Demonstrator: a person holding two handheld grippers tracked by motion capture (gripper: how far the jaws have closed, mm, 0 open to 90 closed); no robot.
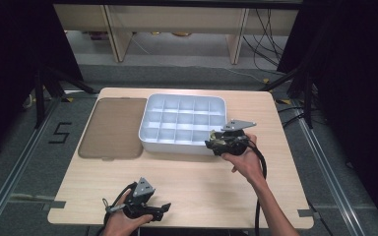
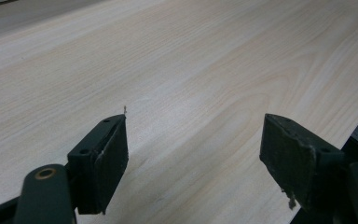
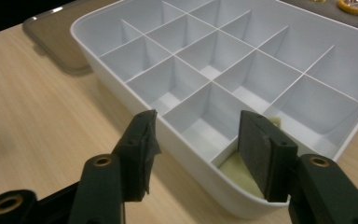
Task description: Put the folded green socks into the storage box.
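Note:
A white tray divided into several compartments stands on the wooden table, far of centre. My right gripper hovers at the tray's near right corner, tilted down over it. Seen from the right gripper view, its jaws stand open above the tray's front wall with nothing between the pads. A flat pale yellow piece lies in the nearest compartment, partly hidden behind one jaw. My left gripper rests low at the table's front edge, left of centre. Its jaws are open over bare wood.
A brown translucent lid lies flat against the tray's left side, and its corner appears in the right gripper view. The table's front edge runs close to my left gripper. Dark stands and cables flank the table.

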